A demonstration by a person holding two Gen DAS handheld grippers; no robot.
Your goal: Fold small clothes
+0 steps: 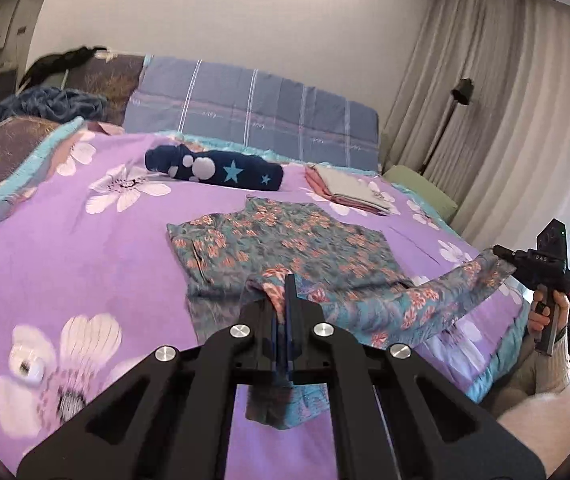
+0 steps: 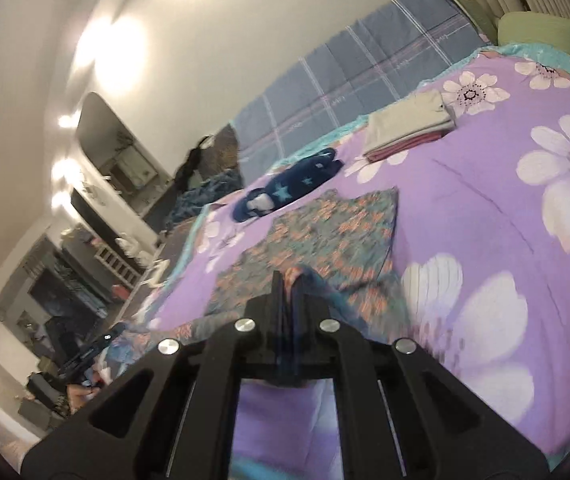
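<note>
- Left wrist view: left gripper (image 1: 289, 280) clamped on the near edge of the floral garment (image 1: 285, 240), cloth pinched between the closed jaws, a bunch of it hanging below them
- floral garment is teal with orange flowers; far part lies flat on the purple bedspread (image 1: 85, 248), near edge is lifted off it
- lifted edge stretches from the left gripper across to the right gripper (image 1: 499, 250), at the right of the garment
- right gripper closed on the other end of that edge, held by a hand (image 1: 545, 312) with a knit sleeve (image 1: 553, 360) below it
- navy star garment (image 1: 215, 169) lies beyond the floral garment, apart from it
- folded pile (image 1: 349, 190), pale piece over pink, beyond the floral garment to its right, near but not touching
- blue plaid cover (image 1: 253, 108) further back behind the navy star garment; curtains (image 1: 505, 100) far right of the garment
- Right wrist view: right gripper (image 2: 287, 278) jaws shut on a fold of the floral garment (image 2: 325, 236), some motion blur around the grip
- rest of the floral garment spreads flat on the purple bedspread (image 2: 485, 200) beyond the gripper
- navy star garment (image 2: 289, 192) just past the far left corner of the floral garment
- folded pile (image 2: 409, 124) further beyond the floral garment, to its right
- left gripper (image 2: 97, 346) low at left of the floral garment, dark and blurred, jaws not readable here; lifted cloth edge runs toward it
</note>
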